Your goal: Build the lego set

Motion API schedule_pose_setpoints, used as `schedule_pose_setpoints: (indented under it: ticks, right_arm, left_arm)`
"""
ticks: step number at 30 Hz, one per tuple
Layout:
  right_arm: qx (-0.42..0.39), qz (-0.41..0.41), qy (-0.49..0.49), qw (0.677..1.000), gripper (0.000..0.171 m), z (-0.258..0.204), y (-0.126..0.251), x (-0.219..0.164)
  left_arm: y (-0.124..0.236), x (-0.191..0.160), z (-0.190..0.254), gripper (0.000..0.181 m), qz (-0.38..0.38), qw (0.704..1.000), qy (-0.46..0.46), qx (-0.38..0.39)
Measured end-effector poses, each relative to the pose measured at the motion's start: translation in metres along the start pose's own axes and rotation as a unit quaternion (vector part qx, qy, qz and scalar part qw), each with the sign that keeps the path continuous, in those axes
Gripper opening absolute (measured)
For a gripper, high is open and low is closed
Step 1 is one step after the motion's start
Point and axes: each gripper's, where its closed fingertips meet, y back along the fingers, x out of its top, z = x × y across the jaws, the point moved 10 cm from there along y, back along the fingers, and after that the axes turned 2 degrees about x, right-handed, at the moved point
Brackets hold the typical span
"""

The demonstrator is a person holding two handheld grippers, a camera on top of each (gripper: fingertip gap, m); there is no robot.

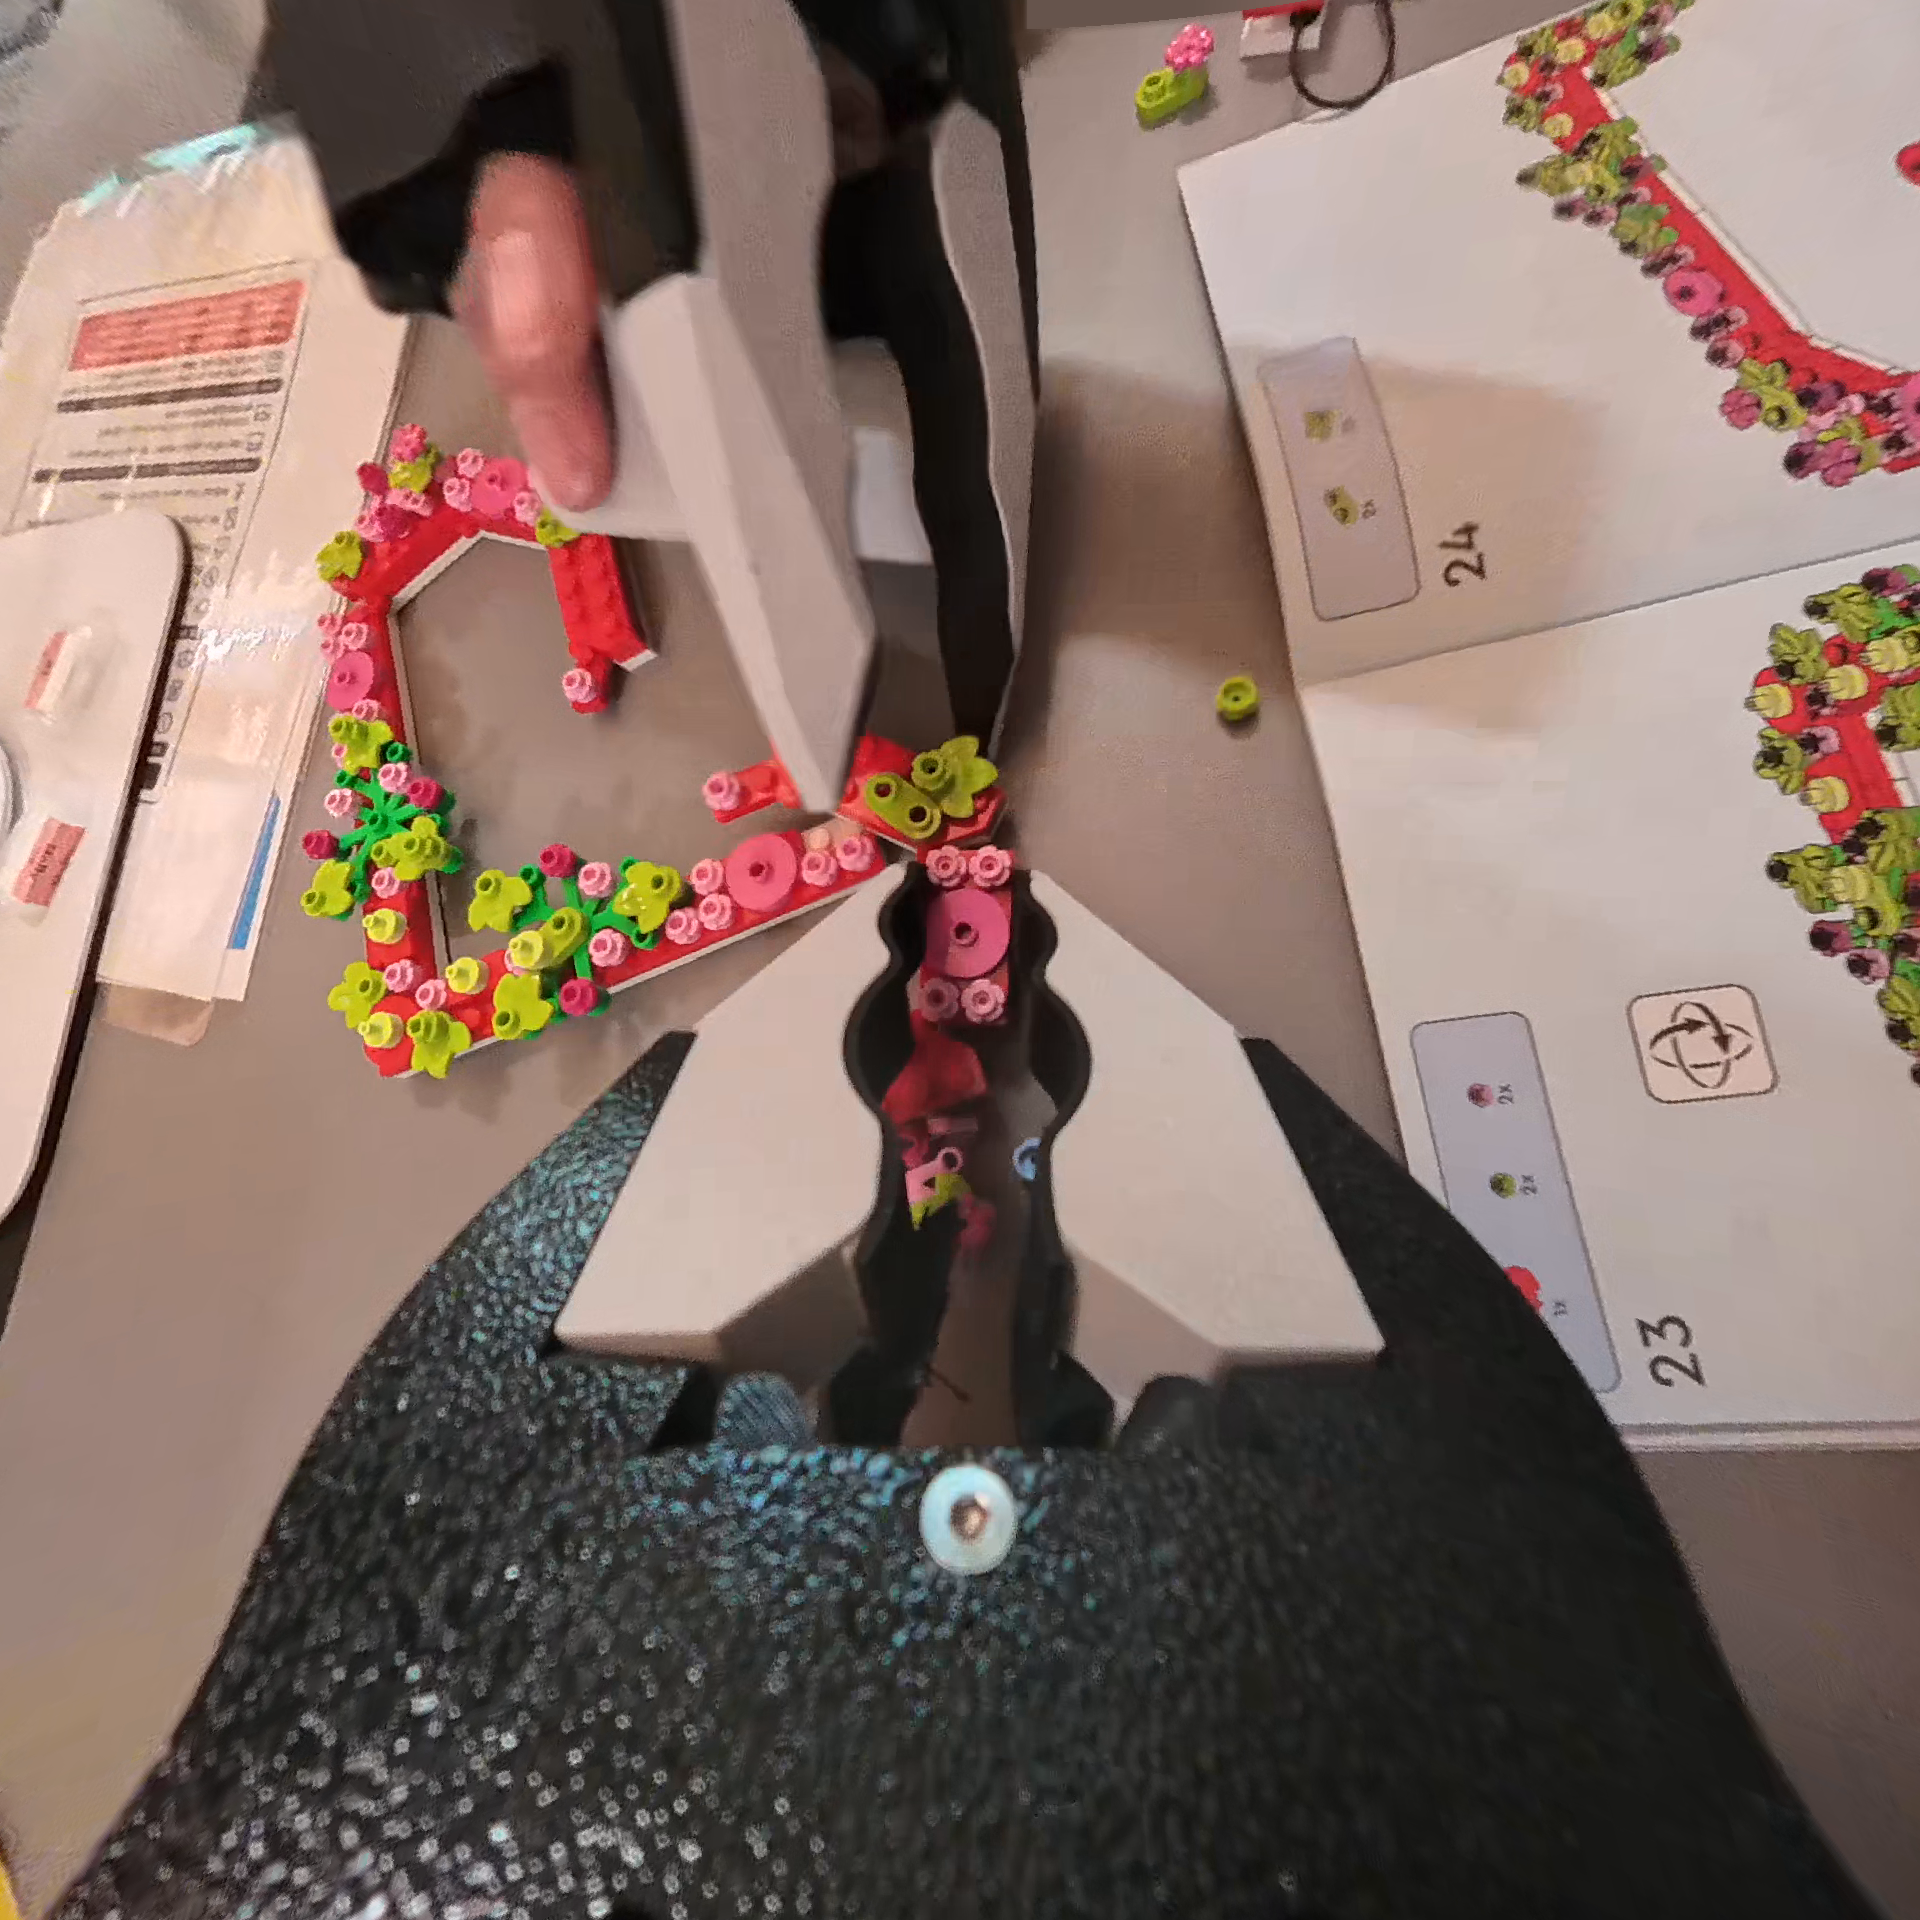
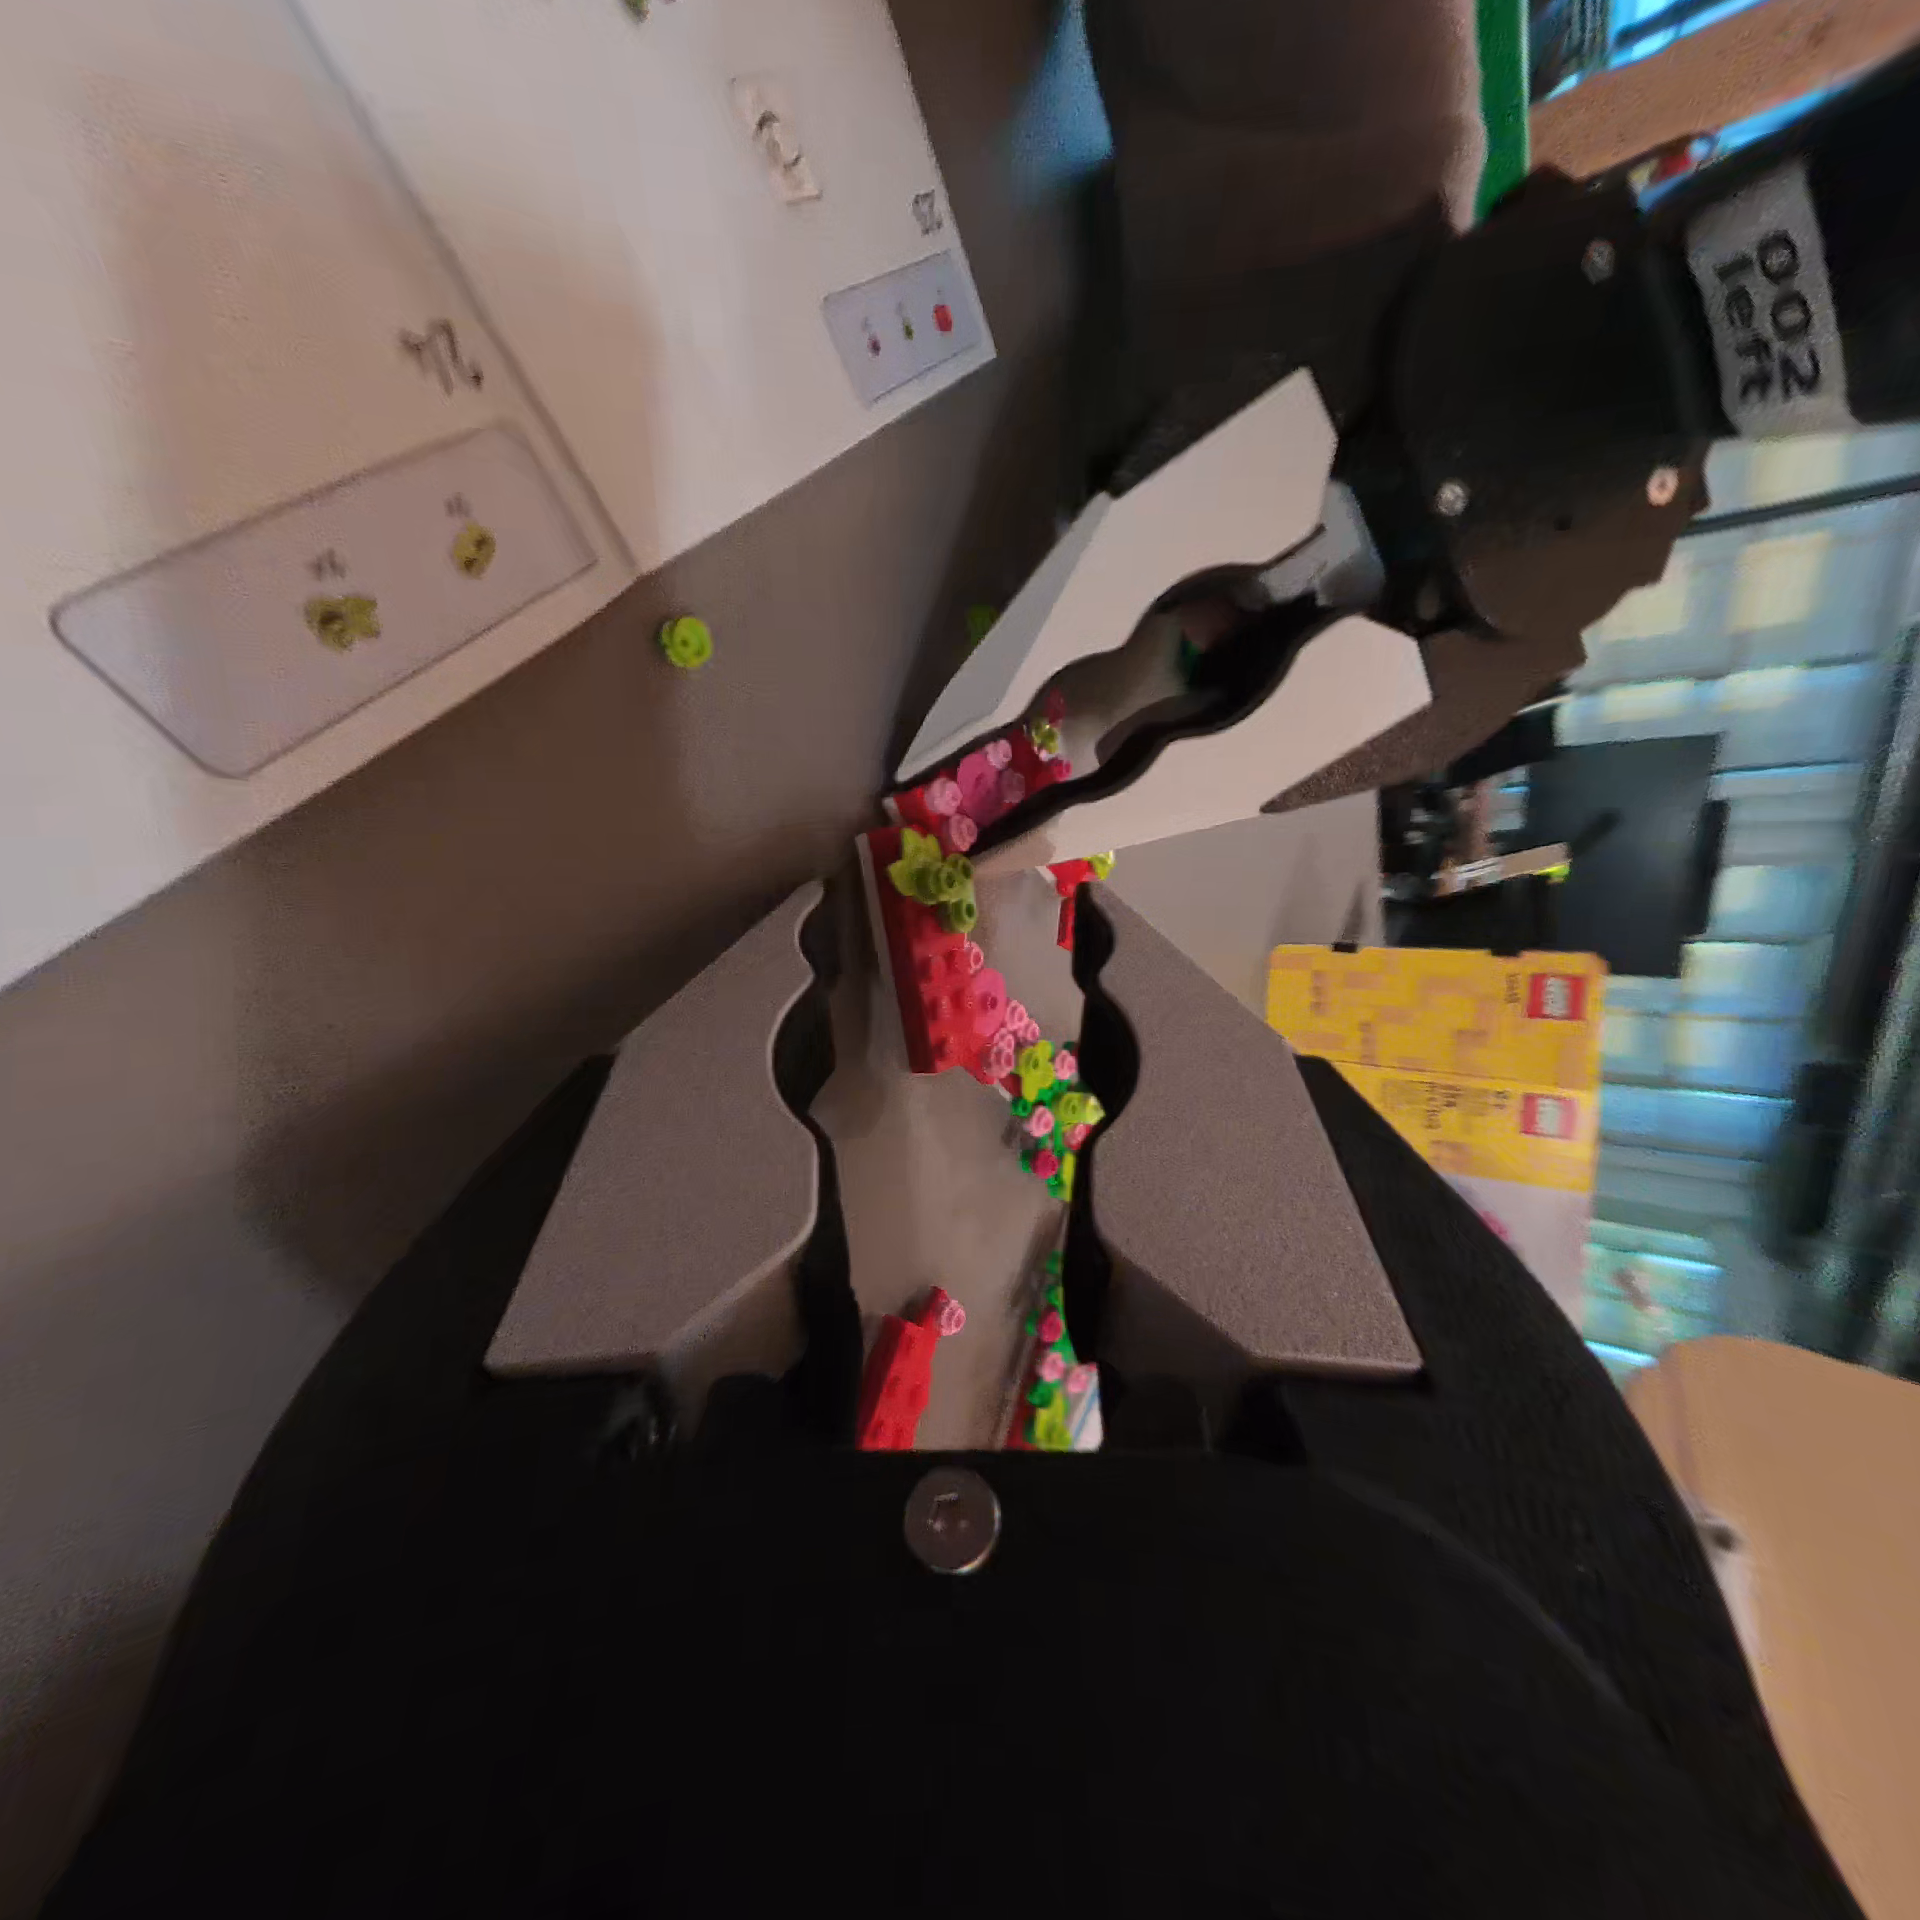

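A red heart-shaped frame (image 1: 592, 592) studded with pink flowers and lime leaves lies on the grey table, open at its right corner. My left gripper (image 1: 964, 883) is shut on a short red segment with pink flowers (image 1: 961, 935) and holds it against that corner. My right gripper (image 1: 914, 779) comes from the far side, its fingers closed on the frame's end piece with lime leaves (image 1: 925, 795). In the right wrist view my right gripper (image 2: 951, 894) straddles the leaf piece (image 2: 930, 878), and the left gripper (image 2: 945, 821) holds the segment (image 2: 971, 779) just beyond.
The open instruction booklet (image 1: 1558, 831) lies to the right, also showing in the right wrist view (image 2: 312, 312). A loose lime round stud (image 1: 1236, 698) sits by its edge. A small lime and pink piece (image 1: 1174, 78) lies far off. Plastic bags (image 1: 177, 416) lie left. A yellow box (image 2: 1434, 1039) stands beyond.
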Motion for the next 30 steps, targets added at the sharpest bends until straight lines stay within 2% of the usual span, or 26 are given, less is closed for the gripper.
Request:
schedule_pose_setpoints:
  ticks: [1,7,14,19,30]
  right_arm:
    - [-0.008,-0.004,0.02,1.0,0.038,-0.002,-0.001,0.0]
    - [-0.068,-0.022,0.066,0.995,0.039,-0.003,-0.004,0.0]
    - [-0.093,-0.044,0.11,0.989,0.028,-0.009,-0.01,0.003]
    - [-0.094,-0.048,0.112,0.988,0.019,-0.009,-0.01,0.002]
    - [-0.085,-0.049,0.114,0.989,0.018,-0.01,-0.012,0.001]
  left_arm:
    - [0.001,0.0,-0.001,0.015,0.007,1.0,0.006,-0.001]
    - [0.009,-0.001,-0.005,0.015,0.036,0.999,0.035,-0.007]
    - [0.012,0.0,-0.004,0.015,0.044,0.998,0.044,-0.014]
    - [0.013,0.0,-0.003,0.015,0.044,0.998,0.043,-0.017]
    - [0.013,-0.003,-0.002,0.015,0.044,0.998,0.044,-0.023]
